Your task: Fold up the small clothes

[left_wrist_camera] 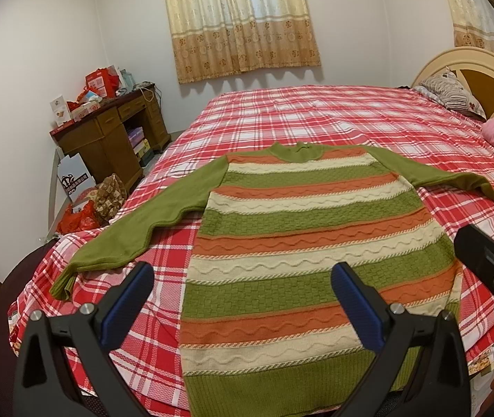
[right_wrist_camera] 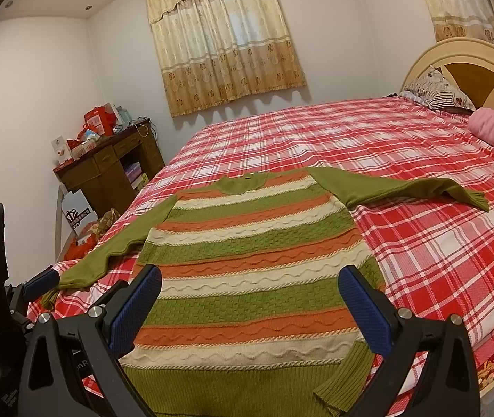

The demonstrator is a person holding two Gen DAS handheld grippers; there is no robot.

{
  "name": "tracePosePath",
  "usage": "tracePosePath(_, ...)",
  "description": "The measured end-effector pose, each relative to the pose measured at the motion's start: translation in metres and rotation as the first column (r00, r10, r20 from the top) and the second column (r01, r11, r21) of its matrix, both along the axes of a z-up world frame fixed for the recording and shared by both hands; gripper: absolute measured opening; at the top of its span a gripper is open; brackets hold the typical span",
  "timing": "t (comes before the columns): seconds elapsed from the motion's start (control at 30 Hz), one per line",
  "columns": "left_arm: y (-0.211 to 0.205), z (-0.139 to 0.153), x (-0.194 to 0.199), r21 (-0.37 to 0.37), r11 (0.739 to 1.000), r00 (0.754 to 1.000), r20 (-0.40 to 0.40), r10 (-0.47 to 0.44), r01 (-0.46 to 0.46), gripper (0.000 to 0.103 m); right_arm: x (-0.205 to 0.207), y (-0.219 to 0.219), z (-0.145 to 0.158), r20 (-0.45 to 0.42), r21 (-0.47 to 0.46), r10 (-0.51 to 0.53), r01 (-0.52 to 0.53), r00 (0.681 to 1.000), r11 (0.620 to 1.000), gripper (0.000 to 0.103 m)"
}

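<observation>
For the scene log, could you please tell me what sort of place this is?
Most likely a home bedroom: a bed with a plaid sheet, a pillow by the headboard, and a curtained window.

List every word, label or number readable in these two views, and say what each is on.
None can be read with confidence.
White box on the floor by the desk: crown logo with a line of print under it, too blurred to read.
Left gripper's body, right wrist view: white sideways print, too small to read.
Right gripper's base: partial letters, cut off.
Red boxes on the desk: print too small.
</observation>
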State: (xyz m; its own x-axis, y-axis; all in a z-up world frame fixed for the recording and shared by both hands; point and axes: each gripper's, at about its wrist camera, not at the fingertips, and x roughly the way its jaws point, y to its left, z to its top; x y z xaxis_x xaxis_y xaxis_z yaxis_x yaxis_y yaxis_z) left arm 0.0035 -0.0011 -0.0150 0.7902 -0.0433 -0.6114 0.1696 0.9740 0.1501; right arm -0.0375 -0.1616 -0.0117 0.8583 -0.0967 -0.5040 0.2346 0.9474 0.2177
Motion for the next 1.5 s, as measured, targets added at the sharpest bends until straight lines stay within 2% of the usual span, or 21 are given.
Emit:
tracePosePath(0.73,-0.002,-0.002,-0.001,-0.003,1.000,1.000,-0.001,-0.001,0.001,0.103,0.001,-0.001,-0.002,-0.011,0.006,0.001,-0.001,1.000,1.000,0.102)
tracePosePath(1.1,-0.004,-0.013,0.005,-0.004,1.000,1.000,-0.024,-0.009,0.008,0.103,0.007,-0.009,-0.008,-0.028,0.010,-0.018,0.018,0.999,1.000,0.102)
tracePosePath(1.27,-0.002,-0.034,0.026,-0.023,1.000,0.994,-0.107,-0.003,0.001,0.103,0.013,-0.041,-0.017,-0.041,0.036,-0.084,0.086,0.996,0.996,0.102)
tracePosePath(1.37,0.000,-0.045,0.038,-0.034,0.999,0.989,-0.145,-0.004,-0.001,0.103,0.020,-0.077,-0.019,-0.048,0.067,-0.125,0.128,0.991,0.990,0.102)
tracePosePath(1.5,-0.003,-0.052,0.055,-0.017,1.000,0.989,-0.150,0.010,-0.013,0.103,0.027,-0.143,-0.016,-0.033,0.101,-0.217,0.219,0.976,0.971,0.102)
